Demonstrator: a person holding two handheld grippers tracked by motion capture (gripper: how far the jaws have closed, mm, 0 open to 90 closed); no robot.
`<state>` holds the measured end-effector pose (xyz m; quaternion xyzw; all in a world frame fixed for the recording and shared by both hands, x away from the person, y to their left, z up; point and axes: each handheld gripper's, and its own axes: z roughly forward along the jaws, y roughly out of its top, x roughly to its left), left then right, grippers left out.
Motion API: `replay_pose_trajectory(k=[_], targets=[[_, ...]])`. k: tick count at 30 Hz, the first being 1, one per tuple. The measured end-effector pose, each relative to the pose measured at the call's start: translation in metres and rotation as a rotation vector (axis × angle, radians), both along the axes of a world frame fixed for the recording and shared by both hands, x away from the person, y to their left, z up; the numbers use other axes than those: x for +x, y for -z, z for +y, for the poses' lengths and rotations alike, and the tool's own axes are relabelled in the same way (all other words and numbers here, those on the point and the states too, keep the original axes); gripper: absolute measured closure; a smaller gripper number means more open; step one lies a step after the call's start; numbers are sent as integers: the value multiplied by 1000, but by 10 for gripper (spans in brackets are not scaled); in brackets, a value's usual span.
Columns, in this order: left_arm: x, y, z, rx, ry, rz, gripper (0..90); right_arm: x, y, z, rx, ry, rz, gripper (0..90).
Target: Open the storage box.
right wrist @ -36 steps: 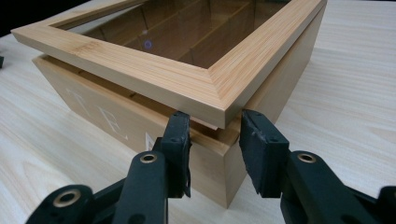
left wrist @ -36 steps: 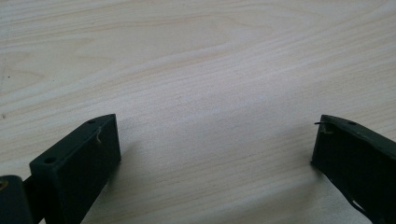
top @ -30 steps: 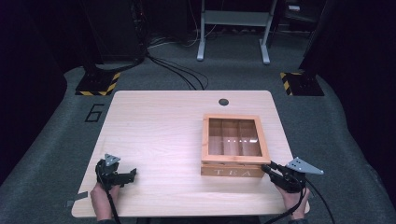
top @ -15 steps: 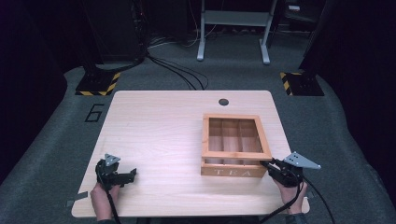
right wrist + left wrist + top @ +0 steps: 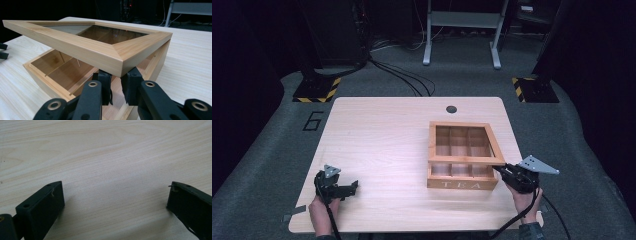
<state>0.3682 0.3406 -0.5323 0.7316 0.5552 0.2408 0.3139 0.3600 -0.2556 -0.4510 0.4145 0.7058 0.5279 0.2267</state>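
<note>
Dark floor and equipment stands ring a pale wooden table, and near its right front edge sits a wooden tea box with "TEA" on its front face. Its glass-paned lid is tilted up at the near edge, hinged along the side farthest from the person.

The right gripper sits at the box's front right corner, its jaws having just been closing; the fingers are now nearly pressed together with their tips tucked under the lid's corner, propping it rather than clearly pinching it. To lift well, I judge the tips should stay under the frame's wood, not the glass, and follow the arc around the hinge, rising and swinging away from the person, so the corner does not slip off and drop. The base looks light enough to skid, so a slow lift seems wise.

The left gripper rests on the table well to the left of the box, its fingers spread wide over bare wood, holding nothing. It could steady the box's front if the base starts to move.

Inside the box, thin wooden dividers form compartments; those that show through the gap and the glass look empty.
</note>
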Motion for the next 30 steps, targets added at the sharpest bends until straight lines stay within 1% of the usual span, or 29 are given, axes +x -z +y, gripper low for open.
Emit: replay_pose_trajectory(k=[1,2,6,8,13,16,18,19,27,29,30], targets=[[0,0,0,0,0,0,8,0,-1,0,7,3,-4,786],[0,0,0,0,0,0,9,2,-2,0,4,-1,-9,787],[0,0,0,0,0,0,9,4,-6,1,3,-1,-8,788],[0,0,0,0,0,0,8,6,-7,1,5,-1,-16,789],[0,0,0,0,0,0,9,9,-13,2,16,3,-16,791],[0,0,0,0,0,0,9,11,-17,3,6,0,-21,792],[0,0,0,0,0,0,8,13,-20,3,4,3,-32,794],[0,0,0,0,0,0,9,14,-22,3,7,0,-25,795],[0,0,0,0,0,0,8,23,-35,3,10,5,-45,796],[0,0,0,-1,0,0,9,25,-38,3,12,2,-48,796],[0,0,0,0,0,0,9,26,-39,4,14,1,-43,796]])
